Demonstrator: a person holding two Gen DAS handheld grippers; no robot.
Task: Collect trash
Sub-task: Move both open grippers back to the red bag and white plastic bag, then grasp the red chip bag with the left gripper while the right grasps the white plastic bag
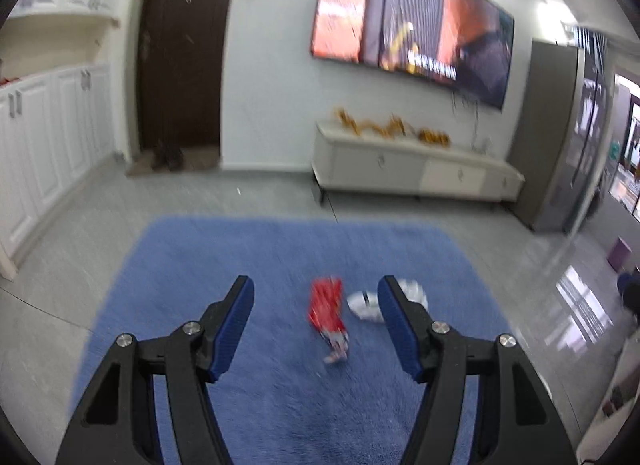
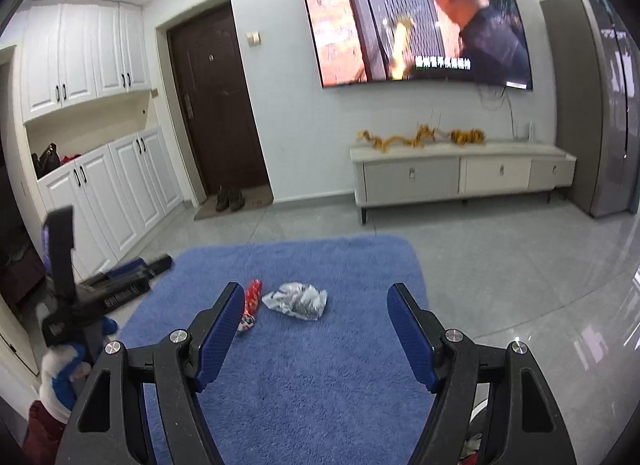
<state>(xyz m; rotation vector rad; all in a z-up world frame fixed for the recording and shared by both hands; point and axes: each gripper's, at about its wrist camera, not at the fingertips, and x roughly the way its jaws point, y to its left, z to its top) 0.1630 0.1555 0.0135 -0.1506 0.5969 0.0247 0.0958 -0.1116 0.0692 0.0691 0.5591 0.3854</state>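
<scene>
2 pieces of trash lie on the blue rug [image 2: 320, 385] ahead of our grippers: a red wrapper [image 1: 326, 307] and a crumpled silver wrapper [image 2: 298, 300], just beside each other. Our left gripper [image 1: 316, 321] and right gripper [image 2: 316, 329] are both open, holding nothing. We should descend straddling 1 wrapper. No bin is visible.

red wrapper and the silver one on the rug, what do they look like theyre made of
Red wrapper: thin printed plastic film, probably, glossy and twisted flat.
Silver wrapper: crinkled metallised foil or plastic, judging by its shiny creases.
Rug: blue textile with a short fuzzy pile and a matt look.
</scene>
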